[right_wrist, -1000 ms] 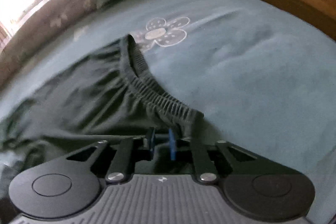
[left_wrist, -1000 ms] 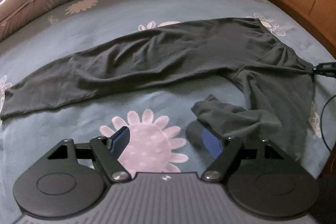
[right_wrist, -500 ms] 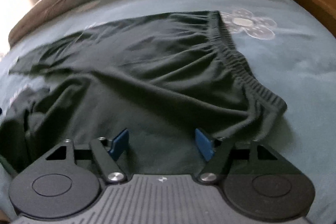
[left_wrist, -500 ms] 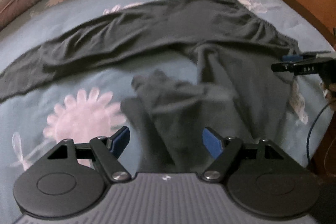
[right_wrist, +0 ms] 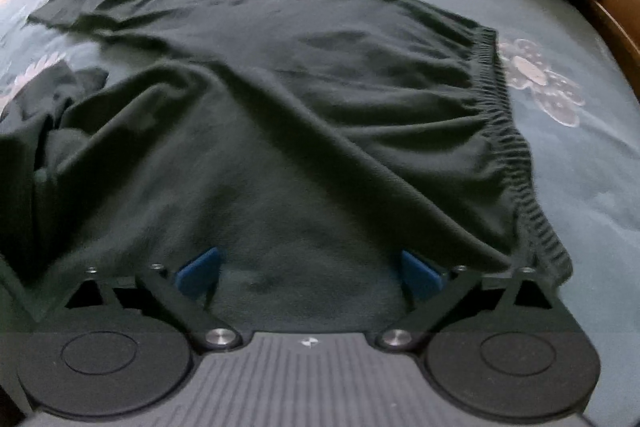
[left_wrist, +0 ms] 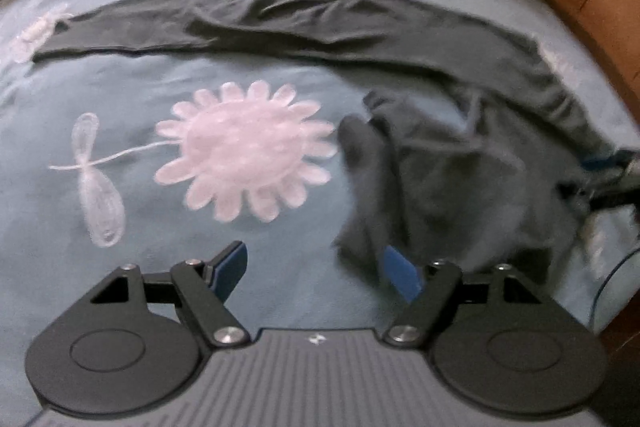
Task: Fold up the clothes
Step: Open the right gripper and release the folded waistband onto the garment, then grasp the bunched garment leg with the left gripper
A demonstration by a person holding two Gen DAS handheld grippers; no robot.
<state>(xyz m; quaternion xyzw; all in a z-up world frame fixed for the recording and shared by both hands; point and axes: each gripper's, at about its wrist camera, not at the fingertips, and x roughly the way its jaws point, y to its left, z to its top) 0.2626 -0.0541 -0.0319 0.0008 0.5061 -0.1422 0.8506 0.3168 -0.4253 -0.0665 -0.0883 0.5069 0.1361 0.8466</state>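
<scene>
While both tongs (left (left_wrist: 316, 269), right (right_wrist: 310, 273)) gape empty | one trousers (right_wrist: 320, 99) | one bed (left_wrist: 140, 235)

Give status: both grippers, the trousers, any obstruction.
Left gripper open, holding nothing. Right gripper open, over the cloth. Dark trousers on the bed, one leg straight, the other bunched; not yet folded. Nothing in the way.

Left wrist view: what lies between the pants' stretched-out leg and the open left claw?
Bare blue bedsheet with a pink flower print; the dark grey pants lie beyond the left claw.
</scene>
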